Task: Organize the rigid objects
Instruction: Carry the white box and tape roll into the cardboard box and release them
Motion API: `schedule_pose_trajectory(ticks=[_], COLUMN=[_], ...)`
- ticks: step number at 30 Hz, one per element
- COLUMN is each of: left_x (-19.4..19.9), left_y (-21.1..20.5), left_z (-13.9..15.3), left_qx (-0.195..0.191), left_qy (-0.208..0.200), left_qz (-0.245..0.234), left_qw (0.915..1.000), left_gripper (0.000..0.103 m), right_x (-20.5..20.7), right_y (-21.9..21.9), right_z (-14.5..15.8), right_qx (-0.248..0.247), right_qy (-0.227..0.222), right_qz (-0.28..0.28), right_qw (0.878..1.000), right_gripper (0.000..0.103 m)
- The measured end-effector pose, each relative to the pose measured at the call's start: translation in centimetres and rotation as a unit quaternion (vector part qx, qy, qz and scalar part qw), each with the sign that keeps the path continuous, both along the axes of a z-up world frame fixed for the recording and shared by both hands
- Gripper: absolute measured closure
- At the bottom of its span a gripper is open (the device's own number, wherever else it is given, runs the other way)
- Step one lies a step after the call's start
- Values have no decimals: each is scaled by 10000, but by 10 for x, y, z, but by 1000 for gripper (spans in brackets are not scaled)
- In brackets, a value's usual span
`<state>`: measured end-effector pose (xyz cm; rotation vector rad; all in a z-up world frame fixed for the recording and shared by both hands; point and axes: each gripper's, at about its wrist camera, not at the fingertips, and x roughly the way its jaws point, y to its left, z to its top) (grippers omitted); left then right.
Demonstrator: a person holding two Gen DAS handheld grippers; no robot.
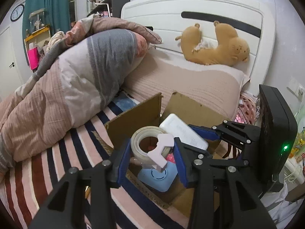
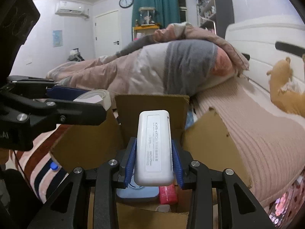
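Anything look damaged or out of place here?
The cardboard box has ragged, torn flap edges. Otherwise nothing odd: left gripper holds the tape roll, right gripper the white case, both above the box.

A plush bear lies against the headboard beside a rumpled duvet

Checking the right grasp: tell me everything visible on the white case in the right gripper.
The white case is a rounded, glossy plastic slab with a grey-printed label panel on its upward face. The right gripper is shut on its long sides near one end; the other end points away, over the open cardboard box. Nothing else touches it.
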<state>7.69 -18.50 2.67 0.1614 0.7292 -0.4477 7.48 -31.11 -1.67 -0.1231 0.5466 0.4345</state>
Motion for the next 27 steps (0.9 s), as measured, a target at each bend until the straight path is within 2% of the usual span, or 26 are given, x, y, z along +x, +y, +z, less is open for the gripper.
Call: schedule_pose_trajectory(ticks=[7, 11, 12, 15, 17, 21, 24, 26, 27], left_x=[7, 11, 11, 10, 9, 4, -2, -7, -10], left_y=[-10, -10, -9, -6, -4, 9, 24, 35, 41], left_z=[-11, -15, -16, -14, -12, -4, 1, 4, 6], left_qx=[165, 222, 205, 151, 132, -41, -135, -205, -238], left_qy=[123, 175, 192, 160, 122, 76, 41, 0, -35], left_qz=[-5, 48, 52, 92, 106, 183, 297, 393, 432], left_qw=[9998, 9996, 9996, 9997, 9998, 9998, 9995, 9990, 9988], left_gripper=[63, 61, 60, 44, 44, 30, 27, 21, 20], right_x=[1, 1, 0, -3, -4, -5, -6, -8, -10], right_y=[-11, -9, -8, -5, -2, 5, 11, 15, 17], right_z=[-6, -8, -8, -7, -6, -6, -3, 0, 2], right_qx=[260, 242, 225, 163, 85, -95, -148, -157, -148], right_qy=[44, 87, 78, 75, 72, 96, 118, 108, 92], right_qz=[29, 103, 132, 212, 229, 280, 330, 350, 361], right_qw=[9996, 9996, 9996, 9996, 9997, 9995, 9993, 9992, 9992], right_gripper=[71, 71, 71, 65, 58, 57, 44, 27, 23])
